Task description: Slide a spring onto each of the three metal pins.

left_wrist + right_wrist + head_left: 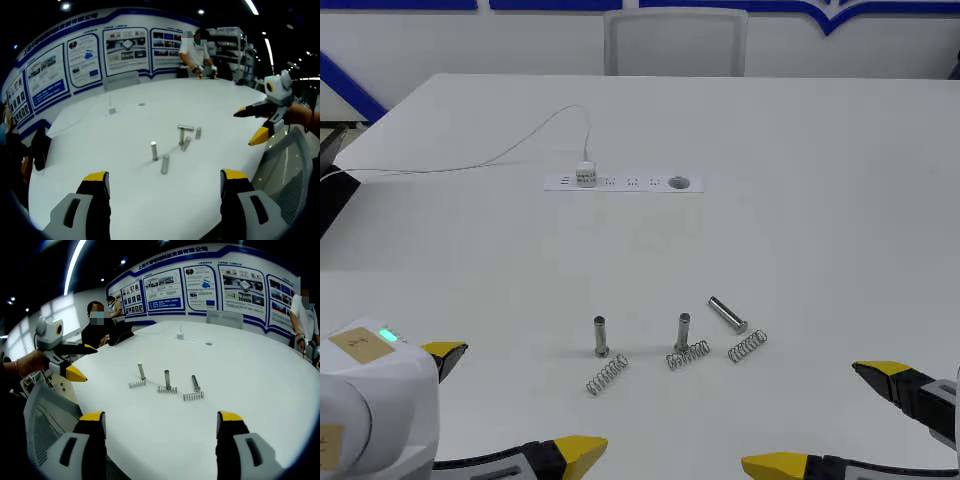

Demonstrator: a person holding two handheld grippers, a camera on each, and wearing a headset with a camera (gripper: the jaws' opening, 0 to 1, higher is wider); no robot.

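The left gripper (513,399) and right gripper (817,417) are held wide and empty near the pins (683,330), ready for the springs (688,354) laid beside them.

Shiny metal pins (601,336) (matt table (800,200)).

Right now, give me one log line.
left gripper open | right gripper open | pins bare, two upright, one lying | springs loose on table

Your white table (820,200) carries two upright pins, the left pin (601,335) and the middle pin (683,331). The right pin (727,314) lies flat. Around 5 o'clock of each lies a spring: left spring (607,374), middle spring (688,354), right spring (747,346). At 12 o'clock is a power strip (623,182) with a plug (586,175), its cable (490,158) running off toward 9 o'clock.
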